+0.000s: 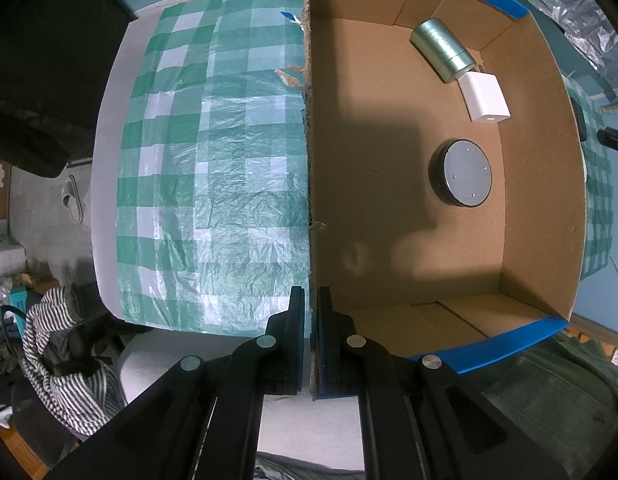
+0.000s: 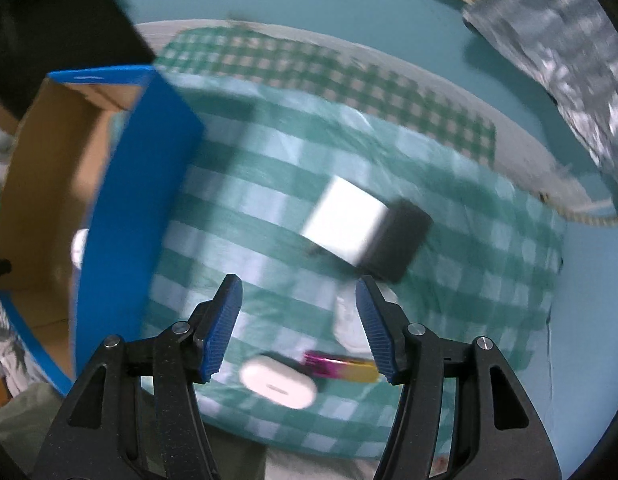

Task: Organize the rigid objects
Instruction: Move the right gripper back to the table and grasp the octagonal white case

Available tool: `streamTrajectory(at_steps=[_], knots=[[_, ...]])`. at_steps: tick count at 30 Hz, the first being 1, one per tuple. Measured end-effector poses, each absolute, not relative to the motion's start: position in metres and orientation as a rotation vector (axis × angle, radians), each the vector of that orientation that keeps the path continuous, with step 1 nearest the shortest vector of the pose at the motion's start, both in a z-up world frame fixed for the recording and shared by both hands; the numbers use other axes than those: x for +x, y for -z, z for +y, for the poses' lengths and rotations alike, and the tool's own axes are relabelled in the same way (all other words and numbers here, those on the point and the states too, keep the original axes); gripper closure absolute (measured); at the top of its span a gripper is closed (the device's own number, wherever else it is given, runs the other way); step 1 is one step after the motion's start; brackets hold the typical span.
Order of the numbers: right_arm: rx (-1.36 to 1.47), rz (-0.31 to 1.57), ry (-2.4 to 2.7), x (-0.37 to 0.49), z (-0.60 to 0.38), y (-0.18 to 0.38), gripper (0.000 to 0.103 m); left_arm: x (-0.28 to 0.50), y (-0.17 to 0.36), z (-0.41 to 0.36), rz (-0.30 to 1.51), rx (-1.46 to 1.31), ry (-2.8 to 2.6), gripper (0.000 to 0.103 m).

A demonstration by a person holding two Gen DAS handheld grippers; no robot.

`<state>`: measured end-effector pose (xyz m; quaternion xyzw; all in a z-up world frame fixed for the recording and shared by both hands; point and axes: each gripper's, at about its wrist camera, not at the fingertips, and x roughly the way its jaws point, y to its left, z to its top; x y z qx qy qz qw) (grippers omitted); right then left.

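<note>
My left gripper (image 1: 311, 312) is shut on the near left wall of the cardboard box (image 1: 313, 160). Inside the box lie a metal cylinder tin (image 1: 443, 48), a white cube (image 1: 485, 96) and a round black and grey disc (image 1: 463, 172). My right gripper (image 2: 299, 312) is open and empty above the checked cloth. Ahead of it lies a silver and black block (image 2: 365, 228). Between and below its fingers lie a white oval case (image 2: 279, 386), a pink and gold bar (image 2: 341, 366) and a small white object (image 2: 347, 320). The box (image 2: 137, 208) stands to its left.
The green checked cloth (image 1: 213, 160) covers the table; it also shows in the right wrist view (image 2: 469, 240). A silver foil bag (image 2: 549, 40) lies at the far right. Striped fabric (image 1: 65, 360) and clutter lie beyond the table's edge at the left.
</note>
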<state>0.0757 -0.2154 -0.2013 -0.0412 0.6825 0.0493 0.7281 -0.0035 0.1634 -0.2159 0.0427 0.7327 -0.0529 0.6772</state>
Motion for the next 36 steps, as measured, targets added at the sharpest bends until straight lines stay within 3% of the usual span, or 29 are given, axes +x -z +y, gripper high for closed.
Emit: streamTrajectory(at_steps=[13,36], knots=[[-0.010,1.623,-0.029,0.061,-0.263,0.258,0.044,-0.005,0.215,0.164,1.648,0.096,0.116,0.097],[-0.039,1.624,-0.002,0.072,-0.266,0.295,0.048,-0.008,0.216,0.165,1.654,0.092,0.110,0.097]])
